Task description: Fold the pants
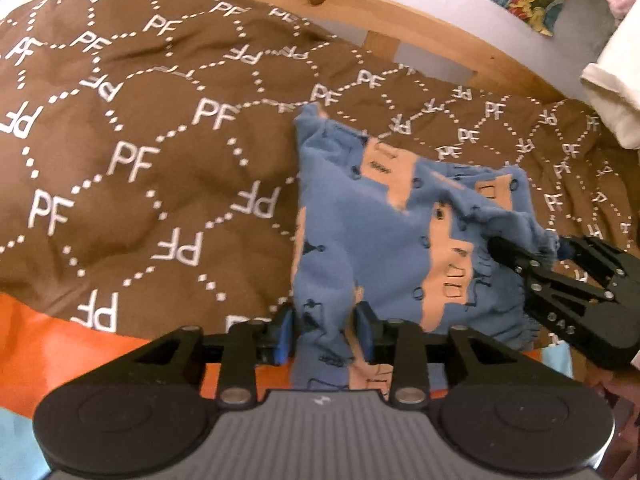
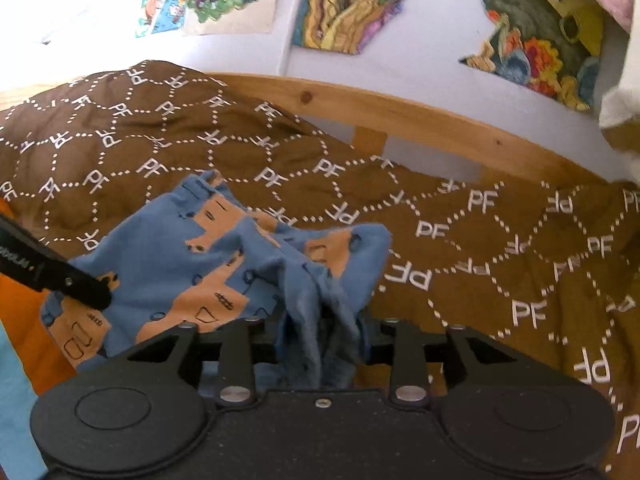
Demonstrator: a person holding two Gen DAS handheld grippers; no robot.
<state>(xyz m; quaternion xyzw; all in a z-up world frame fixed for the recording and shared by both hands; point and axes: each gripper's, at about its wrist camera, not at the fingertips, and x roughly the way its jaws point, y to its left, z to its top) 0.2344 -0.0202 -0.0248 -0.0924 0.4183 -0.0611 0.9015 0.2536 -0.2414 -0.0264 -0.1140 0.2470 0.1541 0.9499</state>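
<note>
The pants (image 1: 384, 240) are small, blue with orange patches and dark drawings, lying partly folded on a brown quilt (image 1: 140, 152). My left gripper (image 1: 326, 334) is shut on the near edge of the pants, cloth bunched between its blue pads. My right gripper (image 1: 556, 252) shows at the right of the left wrist view, shut on the pants' right edge. In the right wrist view the pants (image 2: 208, 264) spread left of my right gripper (image 2: 322, 336), which pinches a gathered fold. One finger of the left gripper (image 2: 56, 276) enters from the left edge.
The brown quilt (image 2: 480, 240) with white PF lettering covers the bed. A wooden bed rail (image 2: 400, 116) runs behind it. Colourful pictures (image 2: 352, 8) hang on the wall. An orange sheet (image 1: 48, 344) shows at the near left. A white cloth (image 1: 616, 96) lies far right.
</note>
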